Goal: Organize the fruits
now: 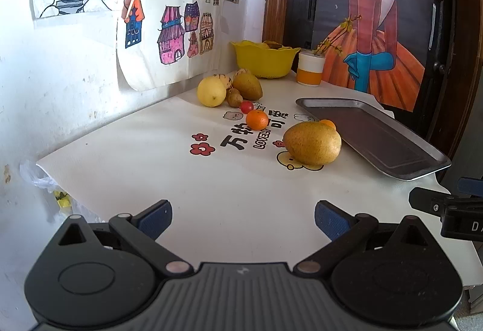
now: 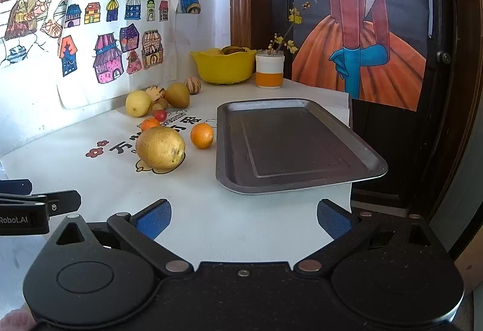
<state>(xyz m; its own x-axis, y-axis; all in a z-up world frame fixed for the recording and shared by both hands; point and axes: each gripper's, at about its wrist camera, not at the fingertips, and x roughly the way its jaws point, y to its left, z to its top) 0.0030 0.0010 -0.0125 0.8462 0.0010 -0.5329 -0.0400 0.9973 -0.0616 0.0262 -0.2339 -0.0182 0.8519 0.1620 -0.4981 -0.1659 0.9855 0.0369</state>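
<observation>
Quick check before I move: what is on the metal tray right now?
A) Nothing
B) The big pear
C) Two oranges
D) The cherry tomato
A: the metal tray shows only its bare dark surface, while the big pear and the other fruit lie on the white table to its left.

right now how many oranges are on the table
2: one orange sits just left of the tray; the other is behind the big pear. The yellow bowl may hide more.

Two matching black handheld grippers, left gripper (image 1: pixel 243 217) and right gripper (image 2: pixel 244 217), carry blue textured finger pads (image 2: pixel 154 217), silver pivot pins and ribbed housings.
</observation>
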